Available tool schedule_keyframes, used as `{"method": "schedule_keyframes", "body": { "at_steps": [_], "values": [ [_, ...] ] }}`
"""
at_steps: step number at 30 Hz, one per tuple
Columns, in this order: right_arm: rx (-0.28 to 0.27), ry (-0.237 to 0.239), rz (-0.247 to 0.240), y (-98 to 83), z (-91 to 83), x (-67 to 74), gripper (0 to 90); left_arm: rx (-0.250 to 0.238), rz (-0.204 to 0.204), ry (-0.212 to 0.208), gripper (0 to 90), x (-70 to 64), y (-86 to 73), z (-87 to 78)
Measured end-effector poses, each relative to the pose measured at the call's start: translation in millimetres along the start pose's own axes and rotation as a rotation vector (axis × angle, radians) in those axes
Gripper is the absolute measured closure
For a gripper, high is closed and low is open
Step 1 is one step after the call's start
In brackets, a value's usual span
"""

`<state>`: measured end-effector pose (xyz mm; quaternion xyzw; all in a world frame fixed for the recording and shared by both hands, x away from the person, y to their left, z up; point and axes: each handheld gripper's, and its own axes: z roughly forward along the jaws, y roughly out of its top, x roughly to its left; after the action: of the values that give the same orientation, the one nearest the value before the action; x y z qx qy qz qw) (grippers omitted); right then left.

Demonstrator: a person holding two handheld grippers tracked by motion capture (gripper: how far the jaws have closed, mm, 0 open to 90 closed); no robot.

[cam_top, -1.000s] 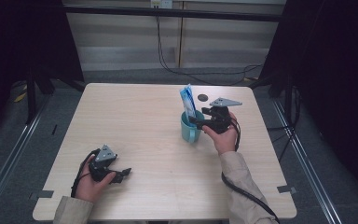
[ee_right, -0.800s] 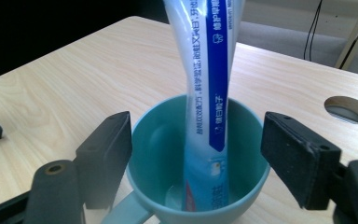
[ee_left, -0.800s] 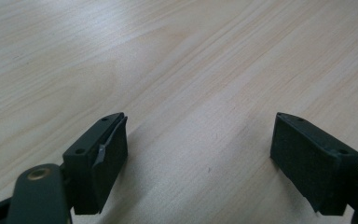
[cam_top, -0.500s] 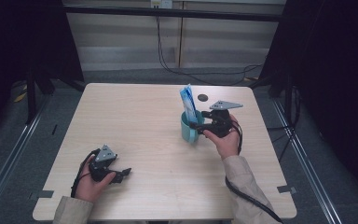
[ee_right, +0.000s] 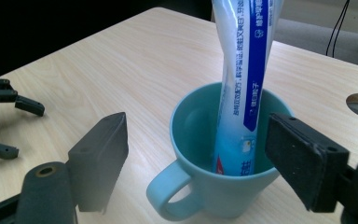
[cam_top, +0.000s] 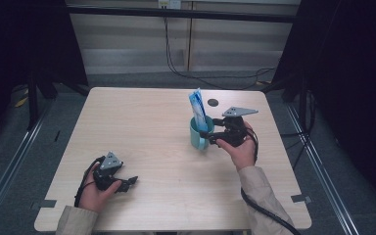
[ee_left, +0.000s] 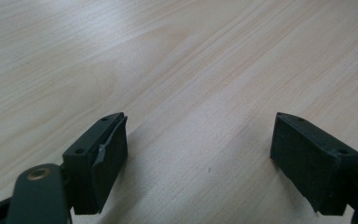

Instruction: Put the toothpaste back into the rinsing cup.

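One teal mug (cam_top: 199,133) stands upright on the far right part of the single pale wooden table (cam_top: 142,122). In it we see one blue-and-white toothpaste tube (cam_top: 197,107), standing on end and leaning against the mug's inner wall, its upper half rising well above the rim. In the right gripper view the mug (ee_right: 223,158) turns its one handle toward the camera, and the tube (ee_right: 244,70) carries blue printed lettering.

The right gripper (cam_top: 209,138) lies just beside the mug, on its right. Its two jaws have just been opening and now stand wide, either side of the mug and clear of it.

The left gripper (cam_top: 129,182) sits well apart at the near left. Its two jaws are spread wide over bare wood with nothing between them.

One dark round hole (cam_top: 213,102) marks the tabletop behind the mug.
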<state>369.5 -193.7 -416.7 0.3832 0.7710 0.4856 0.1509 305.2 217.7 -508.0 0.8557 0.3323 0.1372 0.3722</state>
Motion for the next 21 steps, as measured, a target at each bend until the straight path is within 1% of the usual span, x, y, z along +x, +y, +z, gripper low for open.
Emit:
{"method": "schedule_keyframes", "body": {
  "at_steps": [4, 8, 10, 11, 16, 17, 18, 21],
  "values": [
    [0.022, 0.000, -0.011, -0.9, -2.2, 1.9, 20.9, 0.000, 0.000, 0.000, 18.6, 0.0, 0.0, 0.0],
    [0.024, 0.006, -0.013, -2.3, -6.1, 2.3, 20.7, 0.000, 0.000, 0.000, 18.6, 0.0, 0.0, 0.0],
    [0.031, 0.009, -0.022, -2.9, -7.8, 2.1, 20.5, 0.000, 0.000, 0.000, 18.6, 0.0, 0.0, 0.0],
    [0.031, 0.010, -0.017, -3.3, -8.7, 2.7, 20.5, 0.000, 0.000, 0.000, 18.6, 0.0, 0.0, 0.0],
    [0.045, 0.011, -0.034, -6.4, -11.4, 3.8, 20.3, 0.001, 0.001, 0.000, 18.6, 0.1, 0.0, 0.0],
    [0.049, 0.010, -0.034, -7.3, -11.8, 3.9, 20.2, 0.000, 0.000, 0.000, 18.6, 0.0, 0.0, 0.0],
    [0.048, 0.013, -0.033, -8.5, -12.6, 3.8, 20.2, -0.008, -0.010, 0.001, 18.6, -0.5, -0.1, 0.4],
    [0.051, 0.013, -0.032, -10.8, -14.4, 4.0, 20.2, -0.004, -0.005, 0.001, 18.6, -0.2, 0.0, 0.2]
  ]
}}
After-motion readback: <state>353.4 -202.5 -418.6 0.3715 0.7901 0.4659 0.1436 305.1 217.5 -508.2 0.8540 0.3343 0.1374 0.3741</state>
